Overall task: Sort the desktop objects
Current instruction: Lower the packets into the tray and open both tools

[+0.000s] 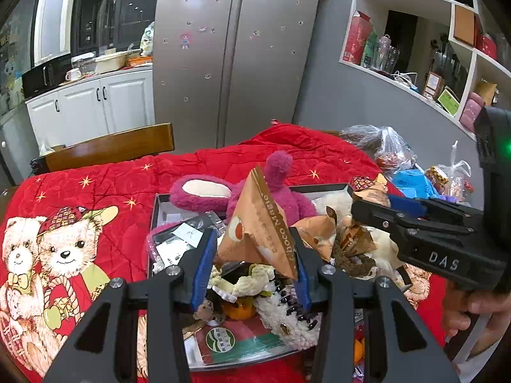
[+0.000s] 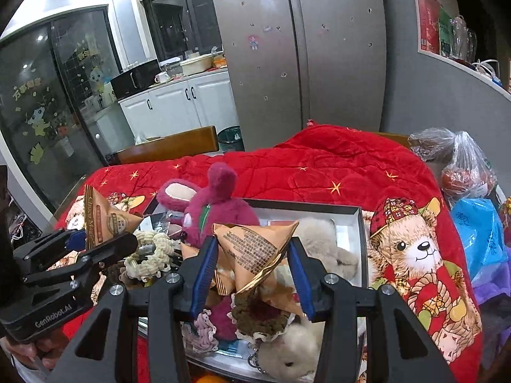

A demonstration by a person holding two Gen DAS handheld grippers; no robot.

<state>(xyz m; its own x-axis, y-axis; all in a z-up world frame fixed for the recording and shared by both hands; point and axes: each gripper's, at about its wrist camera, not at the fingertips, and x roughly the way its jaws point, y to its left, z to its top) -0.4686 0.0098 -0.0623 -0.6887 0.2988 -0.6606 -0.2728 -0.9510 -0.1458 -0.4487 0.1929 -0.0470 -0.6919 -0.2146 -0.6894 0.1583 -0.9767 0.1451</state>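
The left gripper (image 1: pixel 252 252) was clamped on a tan triangular snack pack (image 1: pixel 258 223), its blue pads (image 1: pixel 204 268) pressing both sides while the pack's peak rose above the fingers. The right gripper (image 2: pixel 254 265) likewise gripped a second tan pack (image 2: pixel 255 245), printed side toward the camera, with its crinkled lower corner hanging between the fingers. Both packs were held above a shallow grey tray (image 2: pixel 357 223) crammed with objects on a red quilt (image 2: pixel 319 166) printed with bears. Inside the tray lay a magenta plush (image 2: pixel 220 204) toward the far side, a cream plush (image 2: pixel 322 239) by the right wall, a braided cream rope toy (image 2: pixel 150 255), a brown crocheted piece (image 2: pixel 258 319) and a pale furry keychain toy (image 2: pixel 293 357) near the front. From the left wrist view, an orange (image 1: pixel 238 311) and a red-and-green packet (image 1: pixel 236 341) showed below the fingers, and more tan packs (image 1: pixel 316 233) sat in the tray's middle. Plastic bags (image 2: pixel 466 166) and a blue bag (image 2: pixel 479 236) lay on the table beyond the tray's right side. A wooden chair back (image 1: pixel 108 150) stood behind the quilt, with a steel fridge (image 1: pixel 236 48) and white cabinets (image 1: pixel 95 105) further off.
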